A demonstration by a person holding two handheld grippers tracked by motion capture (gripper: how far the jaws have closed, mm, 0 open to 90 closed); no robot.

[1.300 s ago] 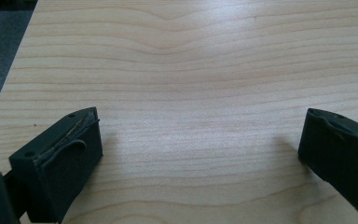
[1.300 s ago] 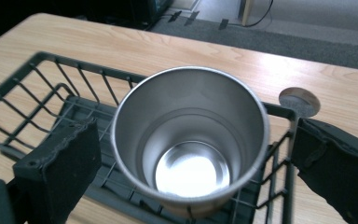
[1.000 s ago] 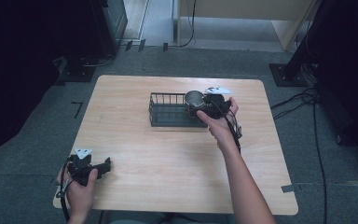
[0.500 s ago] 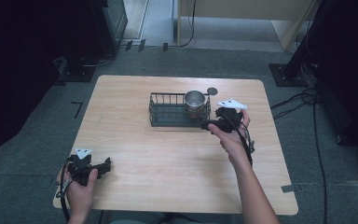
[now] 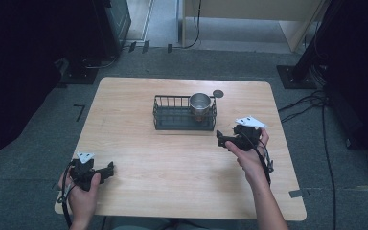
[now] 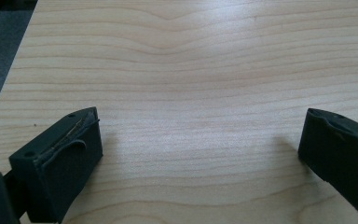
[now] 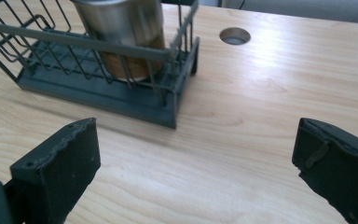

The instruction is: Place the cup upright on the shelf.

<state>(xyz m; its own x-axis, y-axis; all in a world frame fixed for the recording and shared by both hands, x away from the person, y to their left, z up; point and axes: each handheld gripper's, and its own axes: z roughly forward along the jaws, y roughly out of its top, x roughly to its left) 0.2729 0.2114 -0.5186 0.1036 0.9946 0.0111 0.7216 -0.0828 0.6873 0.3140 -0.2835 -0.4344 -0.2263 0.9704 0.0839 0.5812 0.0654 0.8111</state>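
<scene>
Pulling back from basket (image 5: 184, 115), right tongs (image 5: 226, 140) apart, empty; cup (image 5: 200, 104) now standing inside. Left tongs (image 5: 106, 169) apart, idle on worktop (image 5: 172, 163). Placement likely done.

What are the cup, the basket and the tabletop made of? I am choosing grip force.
Cup: looks like brushed steel, from its dull silvery sheen. Basket: thin wire with a dark matte coating, probably metal. Tabletop: pale wood grain, possibly laminate.
</scene>
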